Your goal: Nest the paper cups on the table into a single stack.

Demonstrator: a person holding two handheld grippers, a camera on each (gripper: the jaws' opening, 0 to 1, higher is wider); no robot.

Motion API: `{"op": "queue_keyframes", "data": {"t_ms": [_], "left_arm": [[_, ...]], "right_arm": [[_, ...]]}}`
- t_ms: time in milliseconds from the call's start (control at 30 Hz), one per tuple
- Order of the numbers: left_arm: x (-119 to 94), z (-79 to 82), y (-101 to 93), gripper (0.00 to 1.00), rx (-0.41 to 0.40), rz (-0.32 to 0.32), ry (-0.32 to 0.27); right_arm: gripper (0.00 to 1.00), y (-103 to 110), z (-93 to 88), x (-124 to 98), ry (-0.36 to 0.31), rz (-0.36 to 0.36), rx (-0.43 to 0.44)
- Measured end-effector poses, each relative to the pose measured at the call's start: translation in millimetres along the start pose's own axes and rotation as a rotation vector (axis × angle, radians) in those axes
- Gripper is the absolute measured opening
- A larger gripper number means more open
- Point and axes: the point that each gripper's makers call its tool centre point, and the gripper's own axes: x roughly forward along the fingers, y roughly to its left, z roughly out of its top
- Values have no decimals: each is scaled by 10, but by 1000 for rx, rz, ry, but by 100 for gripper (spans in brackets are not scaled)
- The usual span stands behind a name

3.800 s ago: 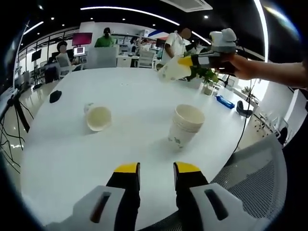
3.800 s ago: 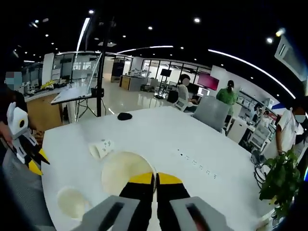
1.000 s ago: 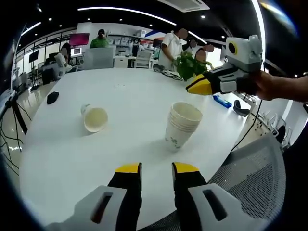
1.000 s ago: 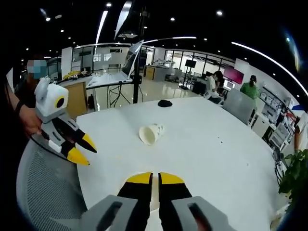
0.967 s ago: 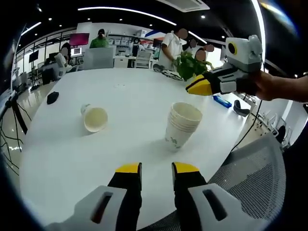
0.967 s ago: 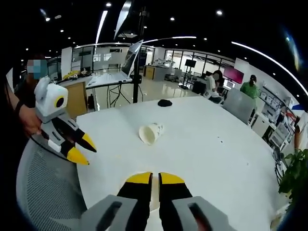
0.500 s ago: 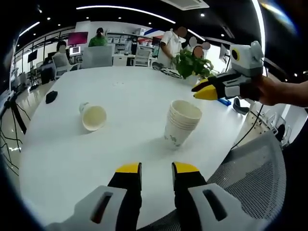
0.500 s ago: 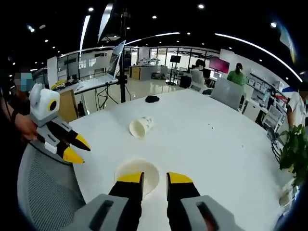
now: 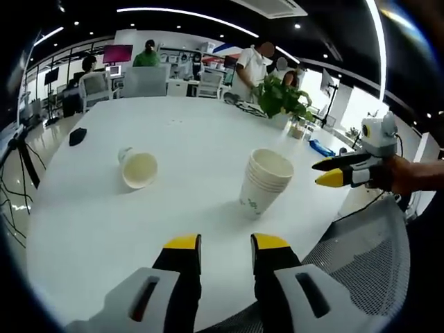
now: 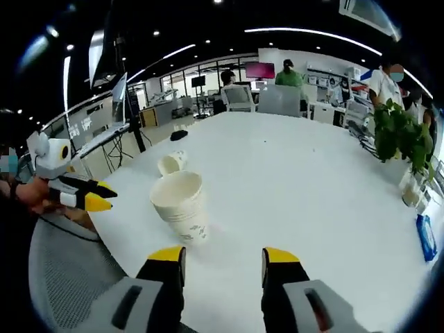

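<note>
1. In the left gripper view, the stack of cups point(image 9: 266, 182) stands upright on the table point(image 9: 104, 222), ahead of the left gripper point(image 9: 226, 244) and slightly to its right.
2. The single cup point(image 9: 137, 167) lies on its side ahead and to the left, well apart from the stack.
3. The right gripper point(image 9: 327, 172) hangs right of the stack, past the table edge.
4. In the right gripper view, the stack point(image 10: 180, 205) stands just ahead of the right gripper's point(image 10: 225, 256) left jaw; the lying cup point(image 10: 171, 162) lies behind it.
5. The left gripper point(image 10: 102, 195) sits far left.

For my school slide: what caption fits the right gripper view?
Open right gripper faces the stacked cups; one loose cup lies behind.
</note>
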Motion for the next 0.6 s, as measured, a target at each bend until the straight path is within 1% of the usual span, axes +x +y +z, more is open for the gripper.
{"op": "queue_keyframes", "data": {"t_ms": [33,100,133,167,233,333,400,433,467,500,567,600], "left_arm": [[1,0,-2,27,2,-2,0],[6,-4,-5,27,6,-5,3],[6,-4,-13,27,8,-7,4],[6,-4,-17,27,11,-8,4],[7,-3,-21,28,12,-10,6],[-1,13,8,28,3,-10,-3],[-7,25,38,28,-8,-7,-10],[-10,34,65,29,-18,-3,-16],[-13,37,52,29,-24,0,-19],[-15,44,55,29,-32,3,-24],[-11,60,94,28,-43,9,-29],[-11,61,71,28,-47,9,-30]], "right_arm": [[44,-8,-48,-14,1,-2,18],[45,-18,-60,-35,9,-6,20],[46,-36,-15,-45,-6,-14,18],[47,-41,66,-42,-36,-19,25],[48,-34,109,-51,-41,-14,33],[50,-44,123,-51,-55,-18,43],[52,-34,93,-90,-65,-18,55],[52,5,91,-96,-65,-16,55],[53,28,72,-97,-59,-14,58],[53,12,72,-98,-51,-13,50],[54,42,119,-107,-63,-9,45],[54,49,121,-107,-63,-7,49]]}}
